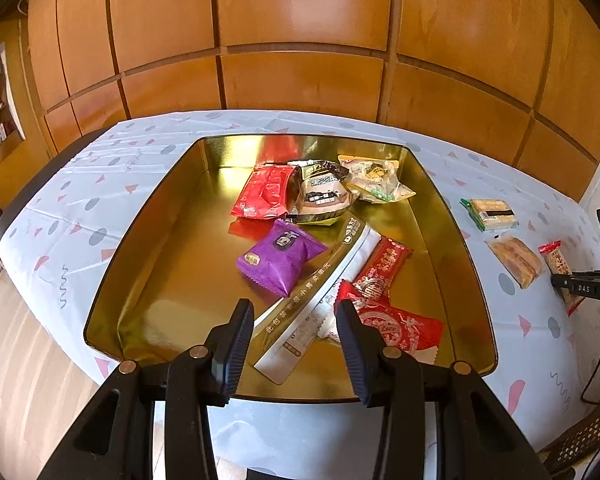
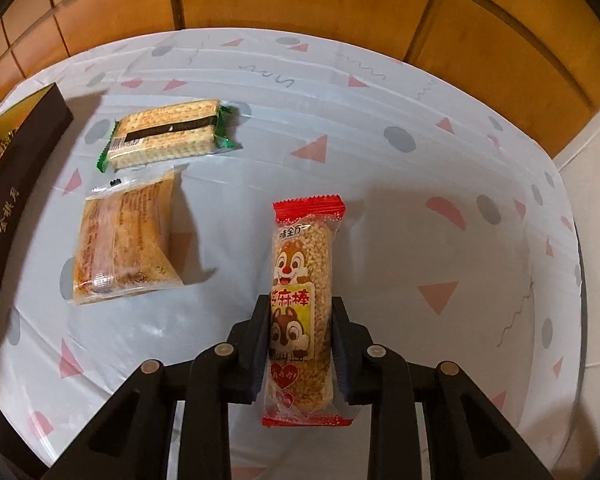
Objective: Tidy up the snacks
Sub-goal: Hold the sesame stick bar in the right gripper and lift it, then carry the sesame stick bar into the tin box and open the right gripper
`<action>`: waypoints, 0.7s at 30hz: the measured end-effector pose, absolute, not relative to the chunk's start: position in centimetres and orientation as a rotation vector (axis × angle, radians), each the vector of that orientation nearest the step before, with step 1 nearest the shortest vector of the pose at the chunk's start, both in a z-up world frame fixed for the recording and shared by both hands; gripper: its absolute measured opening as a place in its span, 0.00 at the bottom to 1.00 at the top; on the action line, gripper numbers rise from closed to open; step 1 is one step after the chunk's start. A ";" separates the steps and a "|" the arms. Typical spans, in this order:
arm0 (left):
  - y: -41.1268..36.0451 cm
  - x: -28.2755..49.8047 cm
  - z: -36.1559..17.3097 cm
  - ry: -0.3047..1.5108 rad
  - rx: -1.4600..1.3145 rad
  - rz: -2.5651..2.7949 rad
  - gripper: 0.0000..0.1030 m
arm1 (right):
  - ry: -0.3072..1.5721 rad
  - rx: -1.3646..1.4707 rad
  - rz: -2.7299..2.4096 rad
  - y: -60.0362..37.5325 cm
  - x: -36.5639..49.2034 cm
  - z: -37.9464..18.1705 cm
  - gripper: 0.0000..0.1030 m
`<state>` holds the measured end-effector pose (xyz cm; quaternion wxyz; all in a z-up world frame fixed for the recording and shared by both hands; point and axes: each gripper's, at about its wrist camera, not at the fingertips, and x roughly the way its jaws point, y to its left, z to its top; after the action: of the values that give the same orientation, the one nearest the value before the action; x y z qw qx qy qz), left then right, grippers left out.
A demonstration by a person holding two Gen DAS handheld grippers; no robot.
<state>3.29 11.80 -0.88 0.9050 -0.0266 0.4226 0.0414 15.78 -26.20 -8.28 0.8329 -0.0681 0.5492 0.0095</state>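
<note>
While the left gripper [image 1: 294, 318] hangs wide open and empty above the near end of the gold tin [image 1: 440, 200], the right gripper [image 2: 300, 312] is clamped on the sesame stick [image 2: 304, 280]. Stick's long axis runs straight along the fingers, far end pointing toward the wood wall. Clear wrapper with red crimped ends, cartoon chipmunks, yellow label, seeded bar inside. Jaws pinch its lower half from both sides; upper half sticks out past the tips, bottom seal sits behind them. It's over the patterned tablecloth [image 2: 380, 200], right of the cracker pack [image 2: 168, 136] and pastry pack [image 2: 124, 240].
</note>
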 end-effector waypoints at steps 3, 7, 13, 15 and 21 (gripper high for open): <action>11.7 3.3 -0.8 0.871 -0.052 0.080 0.42 | 1.158 -0.142 0.004 -26.0 15.5 -8.3 0.27; 11.7 3.1 -0.6 0.862 -0.049 0.083 0.42 | 1.178 -0.104 0.003 -26.0 14.7 -8.0 0.27; 12.0 2.8 -0.4 0.857 -0.051 0.089 0.42 | 1.188 -0.020 0.034 -25.4 12.8 -7.5 0.27; 12.1 2.6 -0.5 0.858 -0.051 0.094 0.42 | 1.171 0.030 0.046 -25.3 12.1 -7.1 0.27; 12.5 2.5 -0.7 0.858 -0.061 0.111 0.42 | 1.104 0.186 0.142 -23.7 9.9 -4.8 0.27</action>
<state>2.53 12.49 -0.66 0.9074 -0.0297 0.4158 0.0539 9.90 -23.73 -4.83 0.8449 0.0882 0.5232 0.0675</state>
